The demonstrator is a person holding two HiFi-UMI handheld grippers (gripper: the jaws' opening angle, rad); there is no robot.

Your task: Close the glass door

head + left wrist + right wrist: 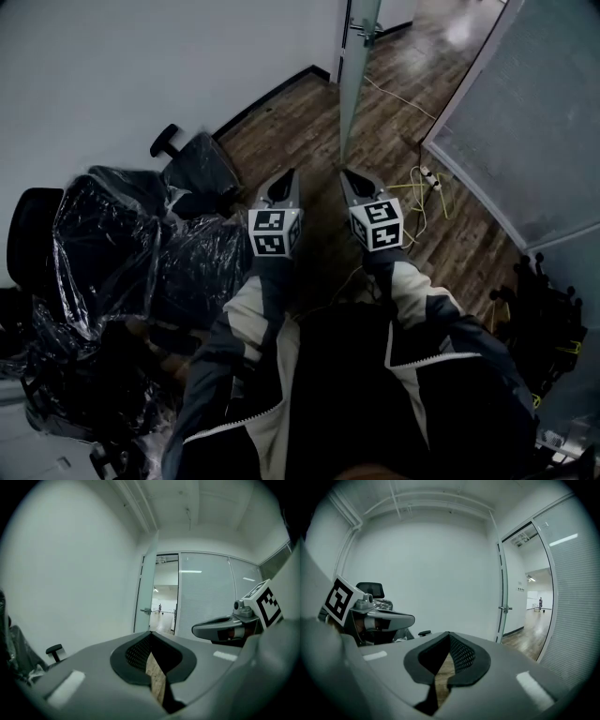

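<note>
A person in a dark jacket (337, 394) is looking steeply down and holding two tools out ahead over a wooden floor (300, 122). The left hand-held gripper (287, 180) is pointing toward 12 o'clock with its jaws resting together and nothing between them; only floor is showing through the hollow behind the tips. The right hand-held gripper (349, 180) is sitting just beside it at 3 o'clock, its jaws likewise pressed together and empty. The glass door (354, 84) is standing open and is turned edge-on to the person. It is showing as a tall frosted panel rising at 12 o'clock from the right hand-held gripper and at about 1 o'clock from the left one. Its metal handle (362, 30) is sticking out near the top of the head view. In the left gripper view the door is appearing at 12 o'clock beyond the tips, well apart from them, with the open doorway (166, 597) opening just to its right at 1 o'clock. In the right gripper view the door is appearing off at 2 o'clock, again well apart from the tips, so neither tool is touching it. A frosted glass wall (534, 112) is running along at 2 o'clock from the tools, and a white wall (141, 66) is filling the 10 o'clock side. Office chairs (122, 234) wrapped in clear plastic are crowding the floor at 9 o'clock. A power strip (427, 173) is lying on the floor at 2 o'clock, near the foot of the glass wall.
</note>
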